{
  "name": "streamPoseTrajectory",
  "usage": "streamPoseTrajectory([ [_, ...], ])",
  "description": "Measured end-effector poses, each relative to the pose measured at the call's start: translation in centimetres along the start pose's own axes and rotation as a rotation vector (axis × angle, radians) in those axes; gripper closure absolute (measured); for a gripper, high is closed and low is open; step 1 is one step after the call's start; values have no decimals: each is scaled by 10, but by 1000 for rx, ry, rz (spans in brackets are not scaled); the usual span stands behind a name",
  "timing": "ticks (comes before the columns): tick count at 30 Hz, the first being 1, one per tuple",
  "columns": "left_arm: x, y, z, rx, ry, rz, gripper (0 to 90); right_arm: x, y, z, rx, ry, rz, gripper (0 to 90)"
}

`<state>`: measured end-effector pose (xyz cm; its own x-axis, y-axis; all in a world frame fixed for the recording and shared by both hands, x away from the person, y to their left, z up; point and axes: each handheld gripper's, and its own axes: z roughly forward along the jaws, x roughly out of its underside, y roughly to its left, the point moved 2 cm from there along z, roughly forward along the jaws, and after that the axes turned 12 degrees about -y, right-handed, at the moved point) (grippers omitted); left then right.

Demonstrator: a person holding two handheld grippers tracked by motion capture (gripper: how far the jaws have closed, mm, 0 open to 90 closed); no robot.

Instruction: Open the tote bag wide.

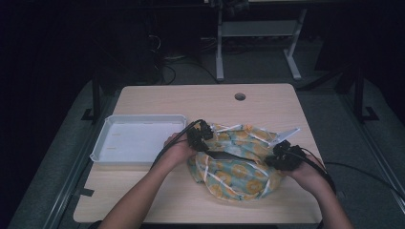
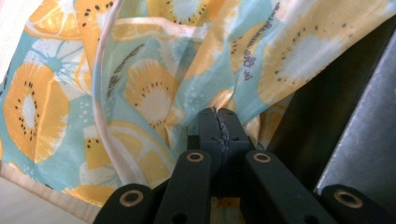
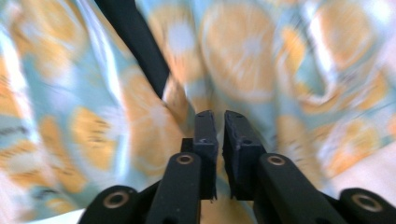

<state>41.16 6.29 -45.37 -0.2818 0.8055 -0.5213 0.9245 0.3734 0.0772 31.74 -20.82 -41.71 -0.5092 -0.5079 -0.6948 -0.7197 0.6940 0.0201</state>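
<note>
Left gripper (image 2: pixel 219 114) clenched on fruit-print cloth bag (image 1: pixel 236 160) | right gripper (image 3: pixel 219 116) slightly parted, released, beside bag | near table's (image 1: pixel 191 98) front edge | white tray (image 1: pixel 102 143) left

Right gripper view: the printed cloth (image 3: pixel 280 60) is smeared by motion blur — its fruit pattern cannot be read sharply.
Right gripper (image 3: pixel 219 122): whether a fold is caught in the narrow gap between the jaws cannot be told.
Left gripper view: the cloth is cut off at the top and left edges.
Small print on the cloth: too small to be read.
Table (image 1: pixel 157 200): the middle is hidden under the cloth — the near edge is crossed by the forearms.
</note>
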Motion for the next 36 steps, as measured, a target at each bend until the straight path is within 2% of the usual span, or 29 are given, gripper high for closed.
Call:
streamPoseTrajectory([
  [3,0,0,-1,5,-1,-1,900,-10,3,-9,-30,-51,-12,761],
  [7,-1,0,0,6,-6,-3,900,-16,8,-1,-74,-42,-30,692],
  [9,-1,0,0,6,-8,-3,900,-17,8,8,-74,-23,-46,691],
  [13,-1,0,0,9,-13,-4,900,-18,6,17,-81,-12,-29,702],
  [16,-1,0,0,11,-19,-4,900,-21,3,20,-84,-7,-13,784],
  [18,-2,0,-1,10,-20,0,900,-21,2,23,-75,4,-16,880],
  [19,-2,0,-1,9,-21,0,900,-21,1,24,-72,5,-21,891],
  [27,-2,0,-2,15,-33,-1,900,-21,-11,32,10,34,-4,899],
  [31,-1,2,0,14,-33,-3,900,-17,-17,41,33,71,3,900],
  [34,0,3,2,18,-42,-22,900,-10,-21,48,29,98,18,900],
  [36,0,4,2,19,-33,-13,900,-6,-21,52,27,120,18,900],
])
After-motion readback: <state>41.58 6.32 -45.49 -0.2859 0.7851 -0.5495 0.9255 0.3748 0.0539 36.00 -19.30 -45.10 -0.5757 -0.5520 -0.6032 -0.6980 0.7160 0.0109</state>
